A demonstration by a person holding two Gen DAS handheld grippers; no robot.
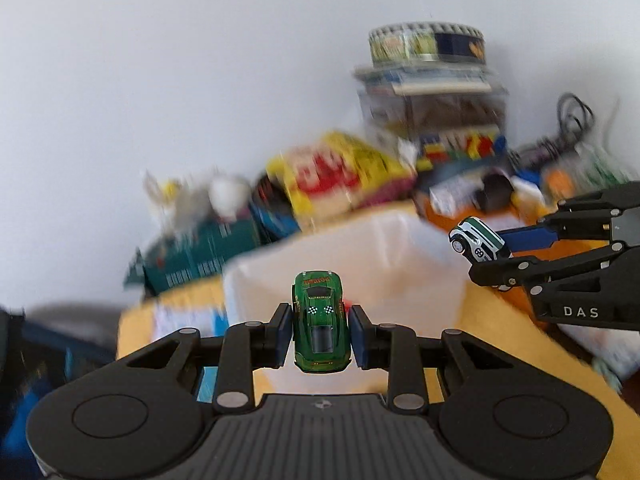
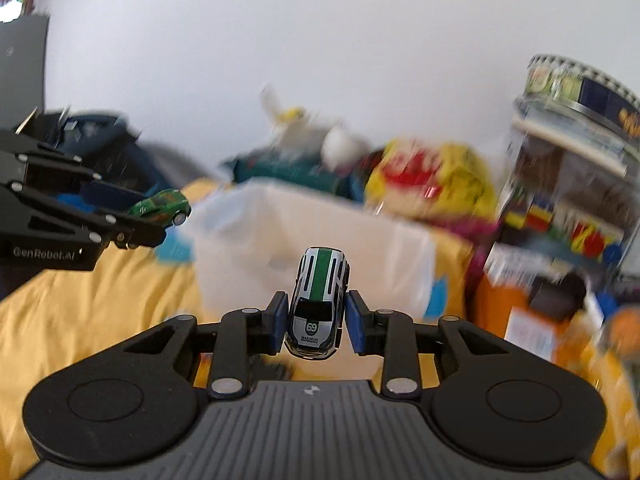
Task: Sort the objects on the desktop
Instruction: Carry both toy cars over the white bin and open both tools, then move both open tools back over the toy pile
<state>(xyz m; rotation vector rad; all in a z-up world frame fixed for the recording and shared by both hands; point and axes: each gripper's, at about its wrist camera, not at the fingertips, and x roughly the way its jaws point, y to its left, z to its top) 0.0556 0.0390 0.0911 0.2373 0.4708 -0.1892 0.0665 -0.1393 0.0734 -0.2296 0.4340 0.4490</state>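
Note:
My left gripper (image 1: 321,330) is shut on a green toy car (image 1: 320,326), its blue pads pressed on both sides, held in the air in front of a white translucent box (image 1: 400,248). My right gripper (image 2: 316,320) is shut on a white toy car with a green stripe and the number 69 (image 2: 318,304), also lifted before the same white box (image 2: 312,224). Each gripper shows in the other's view: the right gripper (image 1: 494,256) with its white car (image 1: 476,240) at the right, the left gripper (image 2: 144,220) with the green car (image 2: 164,206) at the left.
A yellow cloth (image 2: 88,304) covers the table. Behind the box lie a yellow and red bag (image 1: 340,172), a dark green box (image 1: 200,252) and a white soft toy (image 1: 224,196). At the right stands a stack of boxes topped by a round tin (image 1: 428,44), with cables (image 1: 576,120) beyond.

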